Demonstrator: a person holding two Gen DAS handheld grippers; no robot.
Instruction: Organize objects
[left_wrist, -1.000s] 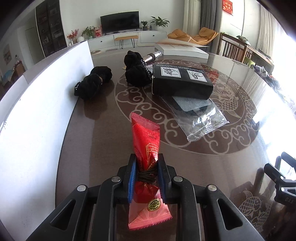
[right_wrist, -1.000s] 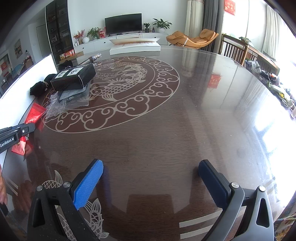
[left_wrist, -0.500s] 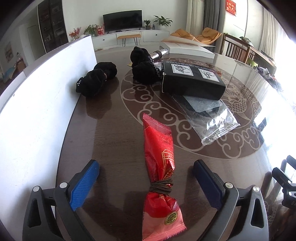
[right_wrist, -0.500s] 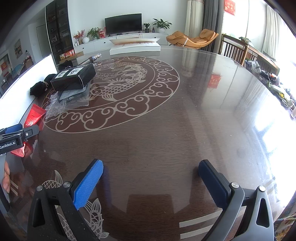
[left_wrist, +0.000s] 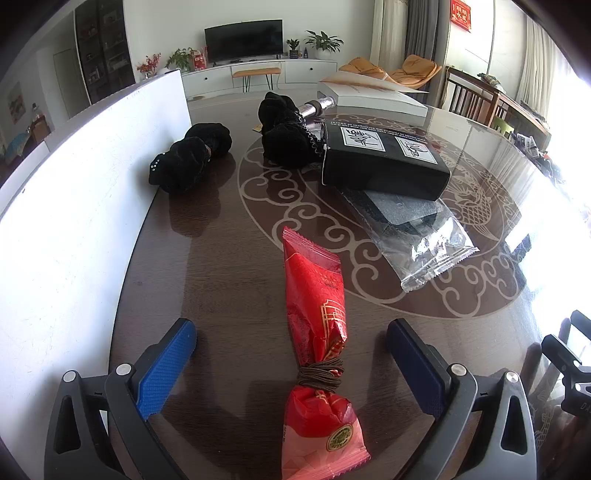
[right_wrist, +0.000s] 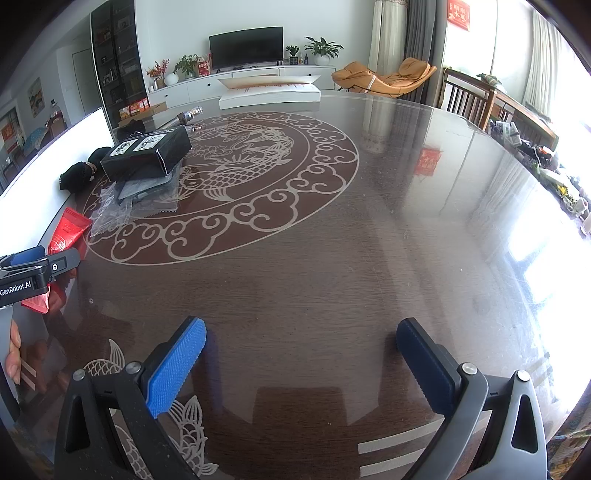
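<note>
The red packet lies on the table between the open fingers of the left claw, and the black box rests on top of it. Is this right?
Not quite. In the left wrist view the red packet does lie on the table between the fingers of the open left claw, but the black box rests on the clear bag farther away, not on the packet.

- Daylight floods in from my right, and the window (left_wrist: 576, 122) is blown out to pure white.
- Glare streaks across the glossy table (right_wrist: 498, 229), washing out its pattern there.
- The white board (left_wrist: 74, 206) on my left is overexposed too.
- Soft shadows sit under my claw's fingers (left_wrist: 166, 365).
- Fisheye bends the edges, with dark corners; the centre is sharp.
</note>
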